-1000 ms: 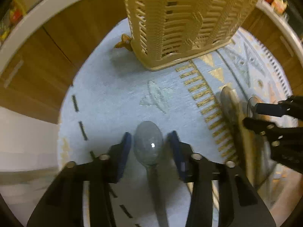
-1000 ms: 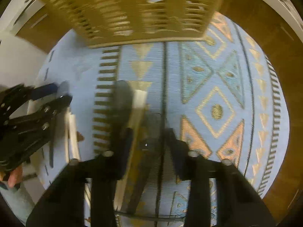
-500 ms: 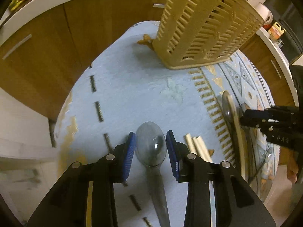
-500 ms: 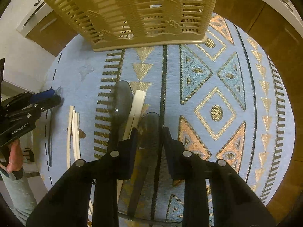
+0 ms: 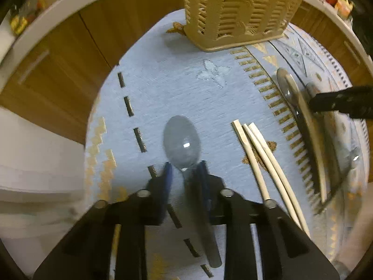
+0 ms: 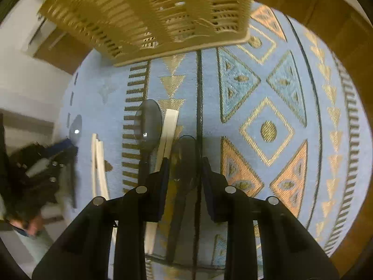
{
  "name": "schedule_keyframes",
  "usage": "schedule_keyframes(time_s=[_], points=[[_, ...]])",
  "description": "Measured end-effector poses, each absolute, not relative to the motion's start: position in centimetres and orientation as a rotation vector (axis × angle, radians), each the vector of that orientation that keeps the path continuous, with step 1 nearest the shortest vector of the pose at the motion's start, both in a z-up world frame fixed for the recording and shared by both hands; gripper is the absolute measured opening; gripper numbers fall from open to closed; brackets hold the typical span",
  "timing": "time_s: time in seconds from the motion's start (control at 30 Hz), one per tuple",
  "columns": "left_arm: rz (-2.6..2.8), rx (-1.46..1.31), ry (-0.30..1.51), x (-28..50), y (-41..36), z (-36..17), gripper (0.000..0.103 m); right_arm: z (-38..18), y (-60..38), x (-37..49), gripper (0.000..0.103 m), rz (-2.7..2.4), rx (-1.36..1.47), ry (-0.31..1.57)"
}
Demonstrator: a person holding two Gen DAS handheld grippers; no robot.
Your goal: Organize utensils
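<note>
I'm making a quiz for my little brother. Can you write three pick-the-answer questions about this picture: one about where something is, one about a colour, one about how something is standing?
1. Where are the white sticks?
A. in the basket
B. on the mat, beside the grey spoon
C. on the floor

2. What colour is the basket?
A. red
B. green
C. beige

3. How is the basket standing?
A. upright on the mat
B. upside down
C. lying on its side

Answers:
1 B: the white sticks lie on the blue mat, right of the grey spoon.
2 C: the slatted basket is beige.
3 A: its base sits flat on the mat.
</note>
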State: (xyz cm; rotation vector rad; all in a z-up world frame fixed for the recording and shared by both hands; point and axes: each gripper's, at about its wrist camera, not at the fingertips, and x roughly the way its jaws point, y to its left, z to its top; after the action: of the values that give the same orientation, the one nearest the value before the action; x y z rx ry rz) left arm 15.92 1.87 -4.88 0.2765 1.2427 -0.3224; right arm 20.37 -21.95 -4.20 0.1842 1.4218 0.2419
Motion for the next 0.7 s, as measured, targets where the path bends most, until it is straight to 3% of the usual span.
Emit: schedule_keyframes(time_s=[0.03, 0.47, 0.6, 0.7], points=[[-0.313, 0.291, 1.229, 15.8, 1.6, -4.9, 0.01, -4.3, -22.3, 20.4, 0.025, 0.241, 0.198, 1.426], [-0.325, 0.086, 1.129, 16.4, 2.1, -2.9, 0.009, -3.7, -19.7, 19.0, 0.029, 0.142, 0.027, 1.417], [-0.337, 0.082, 1.108, 16.3, 1.4, -2.1, 0.009, -4.0, -18.6, 19.1, 0.042, 0.132, 0.045, 1.422], [-0.347, 0.074, 1.105, 16.0, 1.4, -2.2, 0.009, -3.9, -18.4, 19.1, 0.042, 0.137, 0.03, 1.419]])
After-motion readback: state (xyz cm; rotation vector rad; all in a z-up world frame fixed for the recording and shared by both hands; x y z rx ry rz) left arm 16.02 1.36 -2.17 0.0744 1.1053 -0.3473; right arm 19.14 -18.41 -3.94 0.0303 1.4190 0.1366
